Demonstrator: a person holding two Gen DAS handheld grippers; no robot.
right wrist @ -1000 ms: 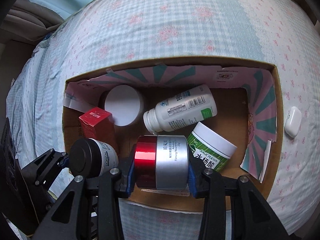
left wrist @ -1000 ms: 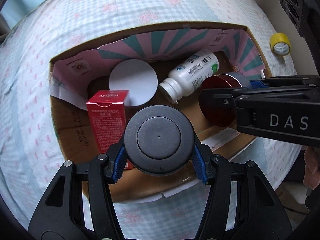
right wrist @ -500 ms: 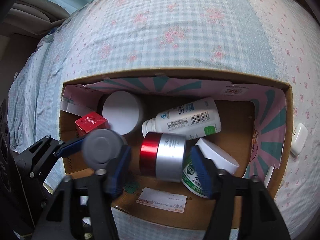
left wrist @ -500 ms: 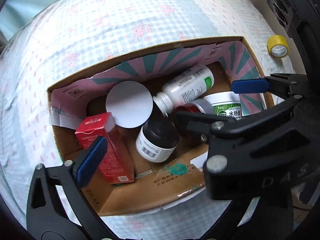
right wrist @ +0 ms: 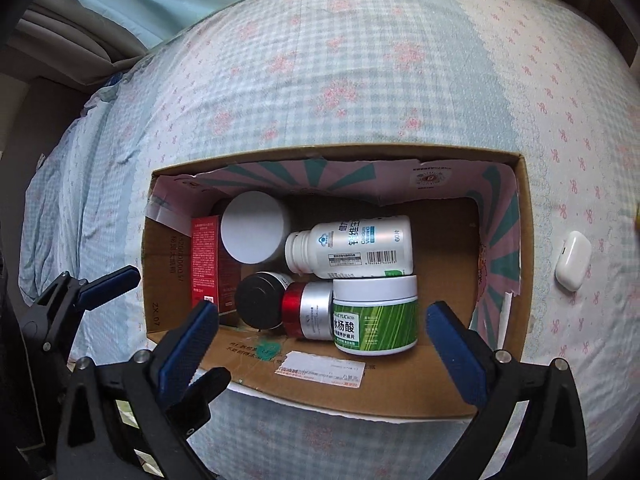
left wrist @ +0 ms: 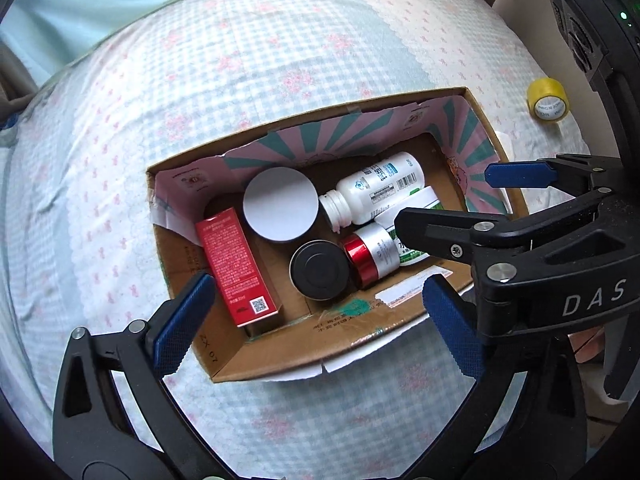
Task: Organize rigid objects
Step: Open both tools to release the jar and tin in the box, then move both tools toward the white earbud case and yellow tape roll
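An open cardboard box (left wrist: 280, 356) (right wrist: 360, 396) lies on the bed. In it are a red carton (left wrist: 236, 264) (right wrist: 204, 256), a white-lidded jar (left wrist: 280, 204) (right wrist: 256, 232), a white pill bottle (left wrist: 376, 192) (right wrist: 356, 246), a black-lidded jar (left wrist: 320, 270) (right wrist: 260, 300), a red-and-silver jar (left wrist: 370, 256) (right wrist: 308, 314) and a green-labelled white tub (right wrist: 374, 314) (left wrist: 416, 216). My left gripper (left wrist: 316, 320) is open and empty above the box's near edge. My right gripper (right wrist: 320, 344) is open and empty, also above the near edge.
The bed has a blue checked floral sheet (right wrist: 360, 80). A yellow tape roll (left wrist: 548, 100) lies right of the box. A white earbud case (right wrist: 573, 254) lies on the sheet to the box's right. The right gripper's body (left wrist: 540, 240) crosses the left wrist view.
Both grippers opened and let go: the black-lidded jar and the red-and-silver jar now lie in the box. Both grippers pulled back and up from it.
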